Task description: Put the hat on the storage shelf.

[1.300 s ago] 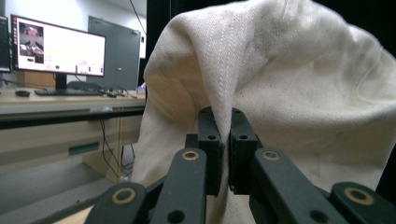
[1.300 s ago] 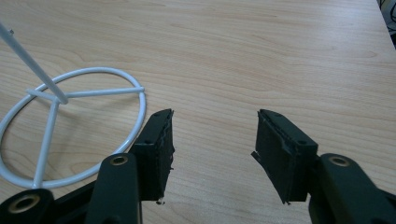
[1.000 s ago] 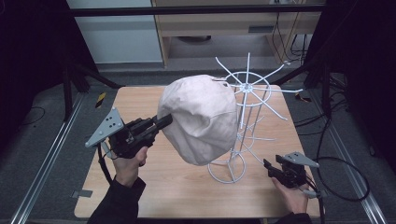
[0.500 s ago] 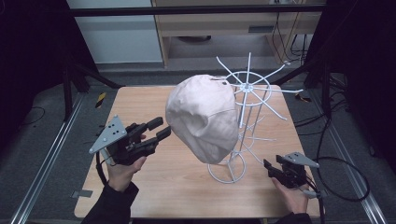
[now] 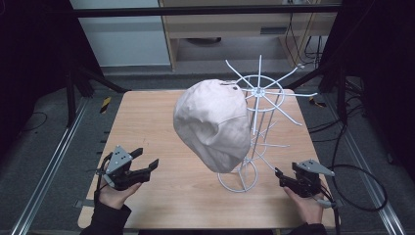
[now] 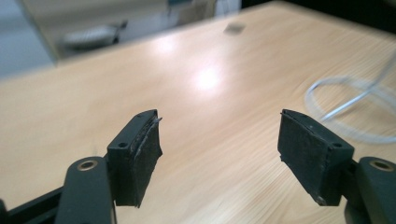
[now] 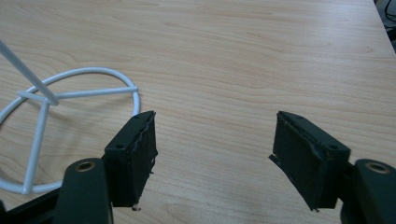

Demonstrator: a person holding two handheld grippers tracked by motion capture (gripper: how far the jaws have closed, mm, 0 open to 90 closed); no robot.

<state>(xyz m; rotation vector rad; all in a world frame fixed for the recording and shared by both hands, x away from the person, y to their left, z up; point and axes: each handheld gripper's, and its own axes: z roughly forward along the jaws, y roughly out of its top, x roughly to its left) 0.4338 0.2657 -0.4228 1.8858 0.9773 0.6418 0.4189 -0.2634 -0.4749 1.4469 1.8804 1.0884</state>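
Note:
A beige cap (image 5: 215,125) hangs on a white wire rack (image 5: 264,93) in the middle of the wooden table (image 5: 147,112). Nothing holds the cap. My left gripper (image 5: 148,157) sits low near the table's front left, open and apart from the cap. In the left gripper view its jaws (image 6: 219,140) stand wide with bare wood between them, and the rack's base ring (image 6: 345,100) is blurred at the right. My right gripper (image 5: 280,177) rests at the front right, open, just right of the base ring (image 5: 237,176). In the right gripper view, nothing lies between its jaws (image 7: 215,144), with the ring (image 7: 93,72) at the left.
The rack's thin spokes (image 5: 293,95) stick out sideways above the table's right half. Black frame posts and cables (image 5: 352,171) flank the table. A cabinet (image 5: 235,24) stands beyond the far edge.
My left gripper let go of the cap and drew back toward the front left edge, now open. The cap swung right and hangs on the rack. The right gripper stayed put.

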